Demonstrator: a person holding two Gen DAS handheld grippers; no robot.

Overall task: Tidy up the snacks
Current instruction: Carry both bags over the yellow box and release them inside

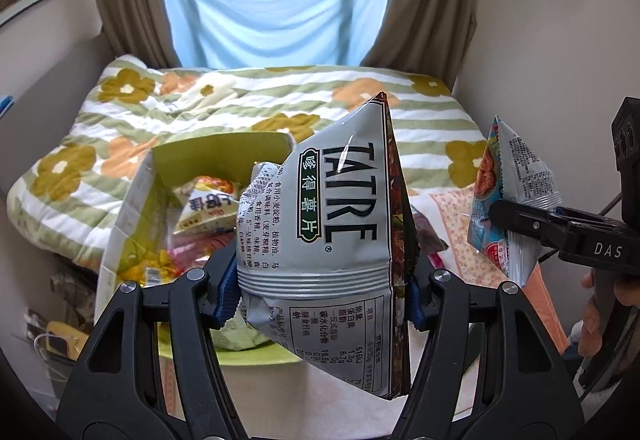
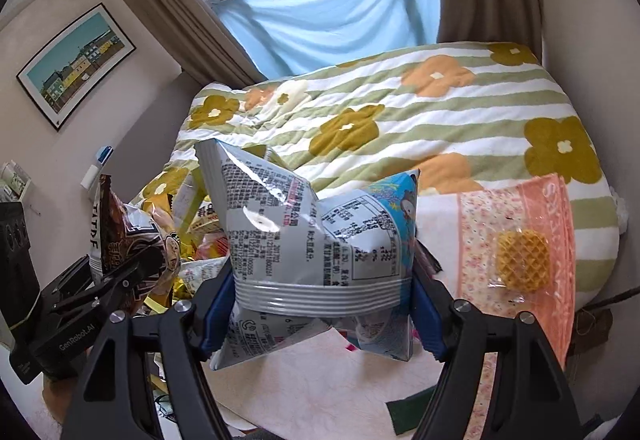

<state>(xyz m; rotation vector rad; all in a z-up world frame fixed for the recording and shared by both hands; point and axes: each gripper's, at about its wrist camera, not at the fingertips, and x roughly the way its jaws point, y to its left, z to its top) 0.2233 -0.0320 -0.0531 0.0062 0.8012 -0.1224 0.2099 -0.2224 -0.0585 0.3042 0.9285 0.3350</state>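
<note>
Fingers of the left gripper, black with blue pads, are clamped on the crimped seam of a silver TATRE chip bag, which stands upright in the air, puffed and glossy, its printed face turned to the camera. Both grippers are held level, pointing toward the window, side by side and near each other.

Behind everything lies a quilted blanket, soft and striped green and white with mustard and orange flowers, covering the bed up to the curtains. Below the left gripper sits a lime-green box with its flap raised; crinkled snack packets fill it, and the chip bag hangs just over its near right rim.

At the right, the right gripper pinches a smaller blue-and-silver snack pack across its ribbed seal, the foil dented and tilted. Open white cloth lies beneath it, with free room toward the bed.

On a pink floral towel to the right, apart from both bags, rests a small wrapped waffle biscuit, round and gridded.
</note>
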